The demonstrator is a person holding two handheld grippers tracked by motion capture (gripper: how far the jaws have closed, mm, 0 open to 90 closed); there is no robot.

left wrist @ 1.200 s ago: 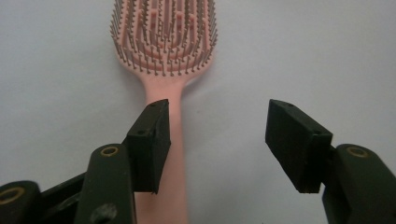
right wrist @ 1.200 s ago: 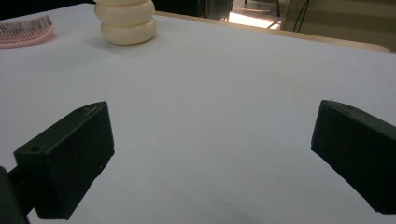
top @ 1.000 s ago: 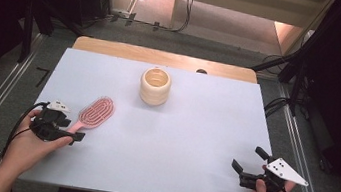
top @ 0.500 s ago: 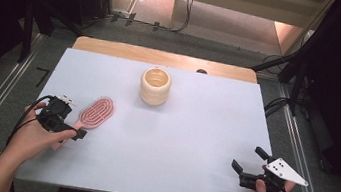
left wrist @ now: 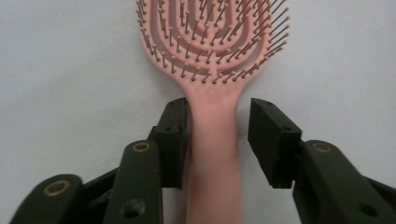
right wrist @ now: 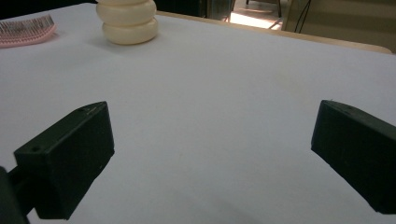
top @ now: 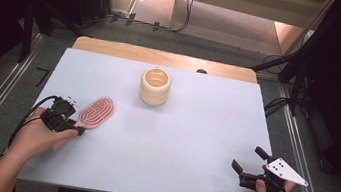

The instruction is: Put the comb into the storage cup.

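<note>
Closing my left tongs (left wrist: 218,140) around the pink hairbrush (top: 96,112) handle at the left of the high view, I have one pad touching and a gap beside the other; the jaws have just been narrowing. I should centre before squeezing. My right tongs (top: 245,167) rest open, lower right, on the surface (top: 194,129).

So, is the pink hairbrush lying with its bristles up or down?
Bristles up. In the left gripper view the pink hairbrush lies flat on the white table with its pins pointing toward the camera.
</note>
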